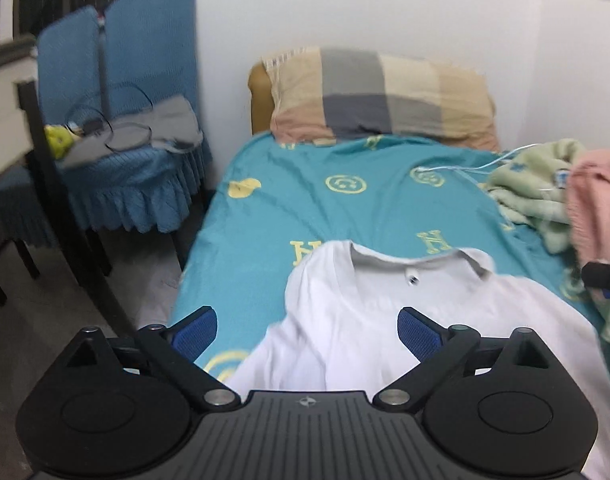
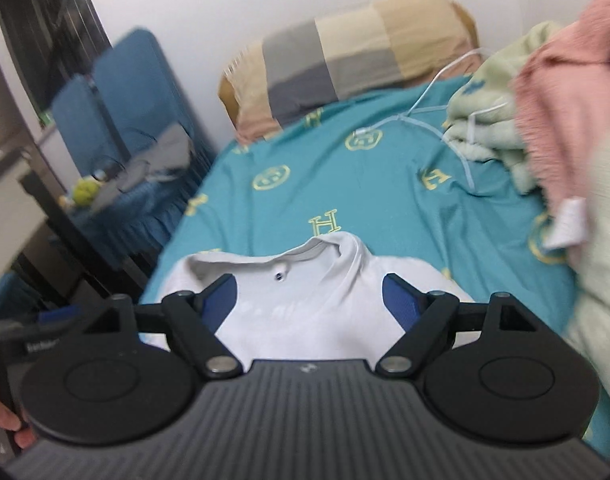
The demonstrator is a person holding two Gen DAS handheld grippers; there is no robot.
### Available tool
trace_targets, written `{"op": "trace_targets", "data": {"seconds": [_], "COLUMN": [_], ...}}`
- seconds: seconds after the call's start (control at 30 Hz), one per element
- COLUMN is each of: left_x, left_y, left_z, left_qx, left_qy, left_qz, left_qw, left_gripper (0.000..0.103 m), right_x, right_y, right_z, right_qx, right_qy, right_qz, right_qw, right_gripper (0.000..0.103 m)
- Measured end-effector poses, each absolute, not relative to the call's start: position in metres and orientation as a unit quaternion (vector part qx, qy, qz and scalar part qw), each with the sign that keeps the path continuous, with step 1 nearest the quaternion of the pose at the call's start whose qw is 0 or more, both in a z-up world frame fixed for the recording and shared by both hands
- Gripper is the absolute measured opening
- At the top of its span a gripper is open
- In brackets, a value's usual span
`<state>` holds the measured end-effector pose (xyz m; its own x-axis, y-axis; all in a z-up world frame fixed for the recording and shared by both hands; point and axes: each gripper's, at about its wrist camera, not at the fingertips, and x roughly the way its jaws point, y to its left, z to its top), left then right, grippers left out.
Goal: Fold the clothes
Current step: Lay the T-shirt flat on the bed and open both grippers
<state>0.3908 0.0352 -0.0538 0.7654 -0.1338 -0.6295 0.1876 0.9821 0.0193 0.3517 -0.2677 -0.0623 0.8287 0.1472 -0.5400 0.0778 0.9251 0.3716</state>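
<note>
A white shirt [image 1: 357, 324] with a grey collar and one dark button lies flat on the teal bed sheet [image 1: 305, 200], collar toward the pillow. My left gripper [image 1: 307, 326] is open and empty above the shirt's left shoulder and the bed's left edge. My right gripper [image 2: 309, 300] is open and empty above the shirt [image 2: 305, 312], its jaws on either side of the collar area. The left gripper's side shows at the left edge of the right wrist view [image 2: 21, 340], and part of the right gripper at the right edge of the left wrist view [image 1: 603, 276].
A checked pillow [image 1: 381, 96] lies at the head of the bed. A pile of green and pink clothes [image 1: 565, 196] with a white cable sits on the bed's right side. Blue-covered chairs [image 1: 121, 128] holding cables and a grey cloth stand left of the bed.
</note>
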Motion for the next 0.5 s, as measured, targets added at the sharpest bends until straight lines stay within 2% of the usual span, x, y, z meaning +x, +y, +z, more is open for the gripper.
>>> {"op": "trace_targets", "data": {"seconds": [0.1, 0.27, 0.5], "left_x": [0.329, 0.235, 0.167], "left_y": [0.045, 0.067, 0.092], "left_z": [-0.035, -0.013, 0.0], "left_qx": [0.045, -0.008, -0.064], "left_qy": [0.313, 0.298, 0.312], "left_qz": [-0.087, -0.081, -0.07], "left_qw": [0.945, 0.951, 0.945], "left_gripper": [0.098, 0.098, 0.098], "right_x": [0.295, 0.204, 0.099], "right_y": [-0.263, -0.255, -0.241], "right_z": [-0.044, -0.025, -0.031], "right_qx": [0.186, 0.179, 0.171], "right_qy": [0.276, 0.26, 0.245], "right_qz": [0.01, 0.009, 0.004], "right_qw": [0.943, 0.949, 0.954], "right_gripper": [0.082, 0.082, 0.082]}}
